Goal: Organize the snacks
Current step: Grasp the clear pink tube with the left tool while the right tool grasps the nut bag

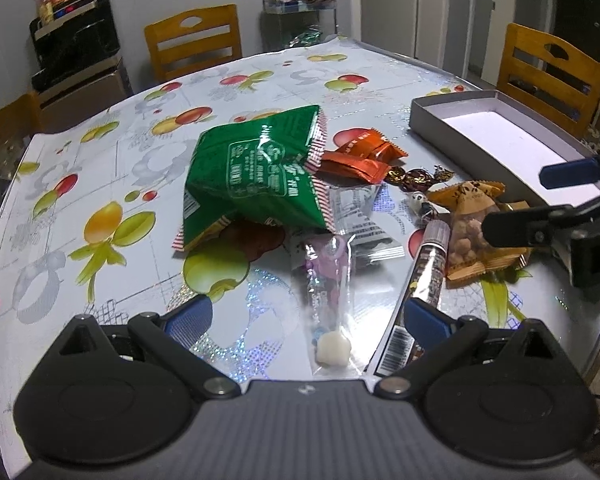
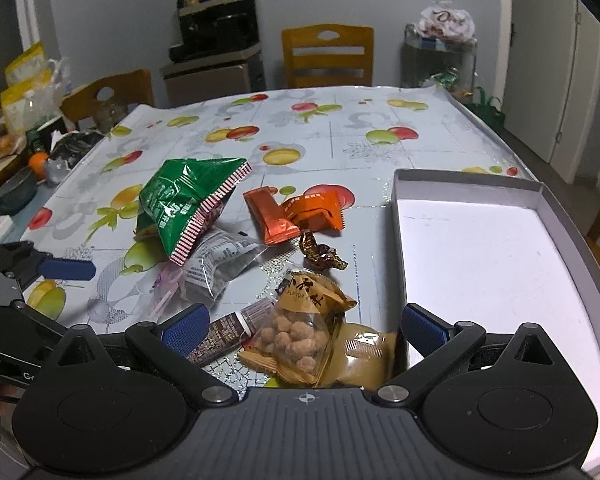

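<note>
In the right wrist view, the right gripper (image 2: 305,326) sits at bottom centre, jaws spread wide and empty. Directly between its fingers lies a clear peanut snack packet (image 2: 300,334), long axis running up the frame. Touching it at left is a dark tube packet (image 2: 230,330). The empty white box (image 2: 472,256) fills the right side, its near wall just beside the right finger. Farther up lie orange packets (image 2: 296,214) and a green bag (image 2: 188,204). The left gripper (image 1: 306,318), also released, hovers over a clear candy wrapper (image 1: 330,292).
</note>
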A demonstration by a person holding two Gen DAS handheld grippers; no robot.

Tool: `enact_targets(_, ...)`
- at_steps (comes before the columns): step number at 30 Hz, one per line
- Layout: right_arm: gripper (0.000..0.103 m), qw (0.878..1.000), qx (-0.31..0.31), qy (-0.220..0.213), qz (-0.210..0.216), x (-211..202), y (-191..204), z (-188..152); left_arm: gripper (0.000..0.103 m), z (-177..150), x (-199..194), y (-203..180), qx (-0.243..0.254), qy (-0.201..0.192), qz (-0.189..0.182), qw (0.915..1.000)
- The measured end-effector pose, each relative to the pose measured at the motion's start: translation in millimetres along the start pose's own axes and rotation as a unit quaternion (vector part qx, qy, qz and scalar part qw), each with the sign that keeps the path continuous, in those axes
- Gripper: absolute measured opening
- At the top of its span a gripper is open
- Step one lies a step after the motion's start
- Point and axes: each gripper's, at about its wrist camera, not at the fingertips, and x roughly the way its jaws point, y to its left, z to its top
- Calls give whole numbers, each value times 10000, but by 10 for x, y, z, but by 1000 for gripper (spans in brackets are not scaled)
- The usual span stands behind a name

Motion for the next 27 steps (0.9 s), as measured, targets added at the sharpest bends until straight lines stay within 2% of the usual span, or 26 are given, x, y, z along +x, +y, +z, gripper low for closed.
enact_targets(7, 103, 9998, -185, -85, 85, 94, 15, 32, 103, 1, 93, 44, -76, -12, -255, 9996)
enact_targets(10, 103, 9998, -62, -29, 197, 176, 10, 45, 103, 16, 122, 70, -148, -183, -219, 9995)
enact_targets(12, 102, 9998, -35, -34, 207, 224, 19, 40, 103, 16, 123, 78, -199, -445, -149, 9987)
enact_targets(14, 97, 9999, 2, -34, 132, 278, 26, 34, 103, 13, 127, 78, -211, -648, -59, 9977)
enact_targets(18, 91, 9998, 99, 71, 175, 347, 15, 22, 103, 35, 195, 98, -304, -534, 50, 9981)
enact_targets(22, 88, 9996, 146, 97, 229, 352, 5, 5, 103, 11, 215, 156, -423, -452, -199, 9979)
enact_targets(27, 83, 9996, 176, 118, 203, 369, -6, -5, 103, -42, 252, 71, -70, -431, -155, 9989)
